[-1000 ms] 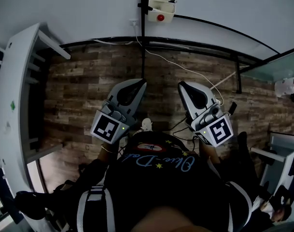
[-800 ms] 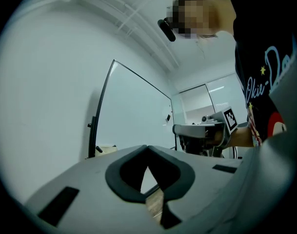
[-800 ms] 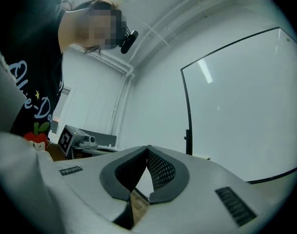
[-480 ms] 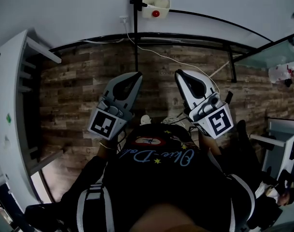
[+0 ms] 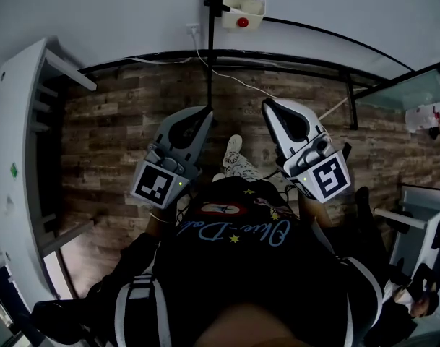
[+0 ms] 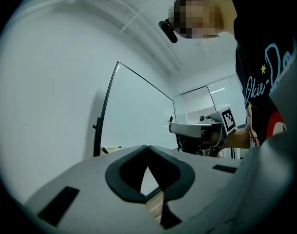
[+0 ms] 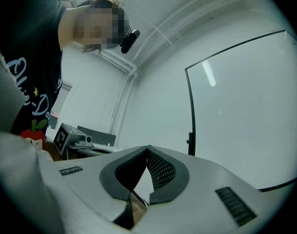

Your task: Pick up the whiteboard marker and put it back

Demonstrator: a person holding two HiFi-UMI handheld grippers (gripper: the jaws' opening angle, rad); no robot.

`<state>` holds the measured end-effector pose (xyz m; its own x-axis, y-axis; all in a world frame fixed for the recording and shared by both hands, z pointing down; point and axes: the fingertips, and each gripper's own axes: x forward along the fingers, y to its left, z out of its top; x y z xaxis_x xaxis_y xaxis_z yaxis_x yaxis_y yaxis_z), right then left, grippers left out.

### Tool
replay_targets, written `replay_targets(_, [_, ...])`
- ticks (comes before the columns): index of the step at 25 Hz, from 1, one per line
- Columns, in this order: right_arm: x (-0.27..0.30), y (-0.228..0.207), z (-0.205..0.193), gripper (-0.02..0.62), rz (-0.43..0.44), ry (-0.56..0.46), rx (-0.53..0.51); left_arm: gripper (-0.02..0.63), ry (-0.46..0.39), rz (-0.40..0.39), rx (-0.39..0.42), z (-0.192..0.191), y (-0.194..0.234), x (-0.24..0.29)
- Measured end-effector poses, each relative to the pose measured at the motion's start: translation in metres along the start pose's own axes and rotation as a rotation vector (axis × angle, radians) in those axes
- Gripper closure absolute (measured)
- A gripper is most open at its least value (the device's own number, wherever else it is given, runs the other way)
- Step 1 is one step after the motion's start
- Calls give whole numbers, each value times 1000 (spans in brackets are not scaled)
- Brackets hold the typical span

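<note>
Marker: can't make it out in any view. Left tool (image 6: 147,149) has its tips pressed together with nothing between them. Right tool (image 7: 148,149) is the same. Both are held close to the chest, side by side and apart, tips toward the wall. Whiteboard (image 7: 246,111) is ahead, lower edge cut off by the tool body. Shoe (image 5: 234,157) shows between the tools on the wood floor (image 5: 111,143). White shelf (image 5: 21,157) along the left, white cabinet (image 5: 422,230) at right, cropped. Open floor between them. Cable (image 5: 277,101) hangs off the wall.

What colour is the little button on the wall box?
The button is red; the head view shows it best.
</note>
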<state>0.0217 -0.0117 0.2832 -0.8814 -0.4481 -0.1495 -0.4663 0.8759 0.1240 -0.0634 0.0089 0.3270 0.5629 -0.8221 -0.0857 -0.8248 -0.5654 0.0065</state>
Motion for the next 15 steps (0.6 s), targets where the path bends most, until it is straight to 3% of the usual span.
replay_targets(15, [52,-65,-21,558,-28,19,-12,606,8,73,42,7,54,35])
